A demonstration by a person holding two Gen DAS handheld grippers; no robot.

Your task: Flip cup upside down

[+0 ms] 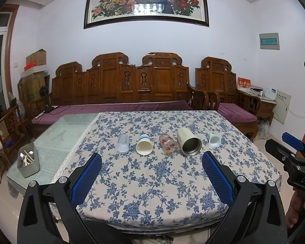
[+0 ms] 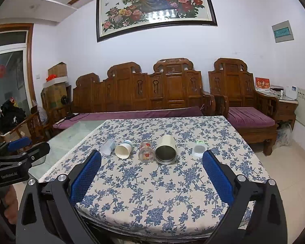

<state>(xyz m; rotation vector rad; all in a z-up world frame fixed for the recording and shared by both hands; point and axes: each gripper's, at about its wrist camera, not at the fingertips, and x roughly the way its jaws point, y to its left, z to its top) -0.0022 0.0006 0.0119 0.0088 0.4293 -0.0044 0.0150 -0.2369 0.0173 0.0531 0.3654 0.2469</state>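
Several cups lie on their sides in a row on the floral tablecloth: a frosted clear cup, a white paper cup, a red-patterned glass, a cream steel-lined tumbler and a small white cup. Their mouths face me. My left gripper is open and empty, held short of the row. My right gripper is open and empty, also short of the row.
A grey box of utensils stands on the glass tabletop left of the cloth. A carved wooden sofa with purple cushions stands behind the table. The right gripper's body shows at the right edge of the left wrist view.
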